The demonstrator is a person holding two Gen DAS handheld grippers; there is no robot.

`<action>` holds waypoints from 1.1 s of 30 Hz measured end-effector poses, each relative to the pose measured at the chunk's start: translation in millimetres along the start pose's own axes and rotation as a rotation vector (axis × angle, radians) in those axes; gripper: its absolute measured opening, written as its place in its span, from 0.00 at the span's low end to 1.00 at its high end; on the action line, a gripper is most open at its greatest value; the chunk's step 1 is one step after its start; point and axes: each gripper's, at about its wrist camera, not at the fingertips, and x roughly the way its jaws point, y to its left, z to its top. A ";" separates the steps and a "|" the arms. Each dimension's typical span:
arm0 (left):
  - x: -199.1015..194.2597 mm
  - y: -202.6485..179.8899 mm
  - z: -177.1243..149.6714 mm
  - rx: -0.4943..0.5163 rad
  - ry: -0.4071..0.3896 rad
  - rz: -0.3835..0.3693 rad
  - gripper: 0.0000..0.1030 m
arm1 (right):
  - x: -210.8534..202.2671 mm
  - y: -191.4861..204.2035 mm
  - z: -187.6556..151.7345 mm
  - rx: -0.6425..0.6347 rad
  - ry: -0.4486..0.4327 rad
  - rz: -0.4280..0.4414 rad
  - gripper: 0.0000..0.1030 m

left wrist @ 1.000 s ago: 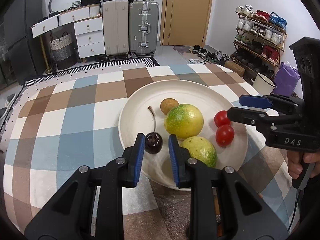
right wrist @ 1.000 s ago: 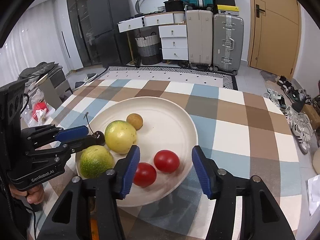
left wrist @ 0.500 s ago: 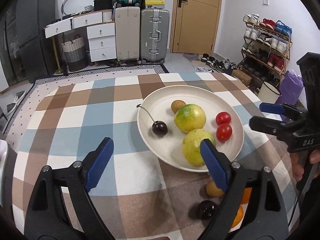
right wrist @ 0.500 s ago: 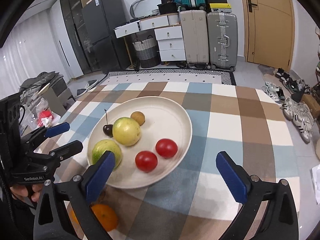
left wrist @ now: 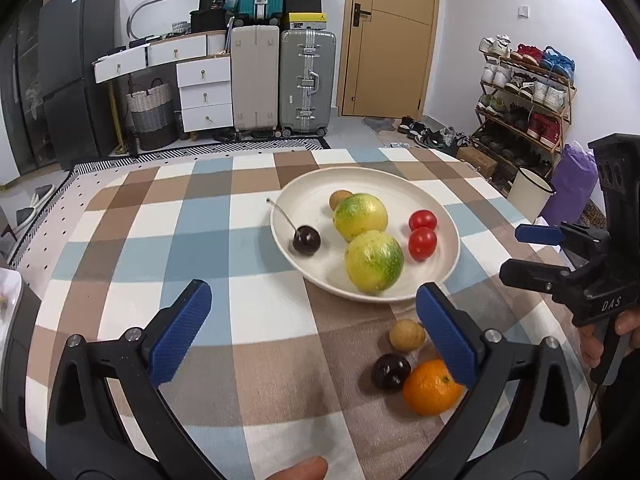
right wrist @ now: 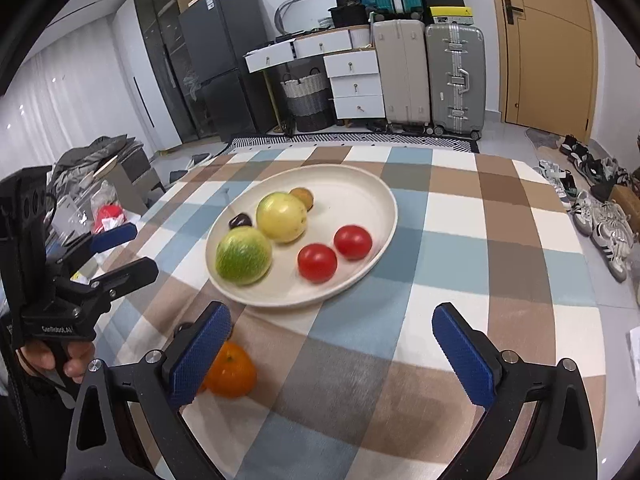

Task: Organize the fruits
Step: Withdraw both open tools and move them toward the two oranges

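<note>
A white plate (left wrist: 404,184) (right wrist: 360,184) on the checked tablecloth holds two yellow-green round fruits (left wrist: 374,261) (right wrist: 243,255), two red tomatoes (left wrist: 422,242) (right wrist: 317,262), a dark cherry with a stem (left wrist: 306,240) and a small brown fruit (left wrist: 340,198). On the cloth in front of the plate lie an orange (left wrist: 430,386) (right wrist: 232,374), a dark plum (left wrist: 390,372) and a small tan fruit (left wrist: 407,334). My left gripper (left wrist: 312,328) is open and empty, back from the plate. My right gripper (right wrist: 332,352) is open and empty, with the orange by its left finger.
The table's far edge meets a patterned rug. Behind it stand suitcases (left wrist: 280,80), white drawers (left wrist: 204,92) and a door. A shoe rack (left wrist: 524,92) is at the right. Each gripper shows in the other's view, left (right wrist: 80,280) and right (left wrist: 580,272).
My left gripper let go of the cherry on the plate, opened wide and pulled back. My right gripper also opened wide and pulled back. The orange, plum and tan fruit came into view.
</note>
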 end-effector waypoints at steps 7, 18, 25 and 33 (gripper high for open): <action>-17.8 -7.2 -17.6 -0.003 -0.009 -0.035 0.99 | -9.3 14.3 -10.8 -0.023 0.000 0.040 1.00; -15.8 -13.5 -32.4 -0.006 0.039 -0.063 0.99 | 5.0 31.0 -24.2 -0.097 0.058 0.052 1.00; -6.0 -15.5 -35.8 -0.008 0.081 -0.077 0.99 | 14.7 32.1 -27.9 -0.105 0.083 0.047 1.00; 1.4 -27.4 -41.4 0.043 0.098 -0.075 0.98 | 24.1 44.1 -35.3 -0.157 0.124 0.050 1.00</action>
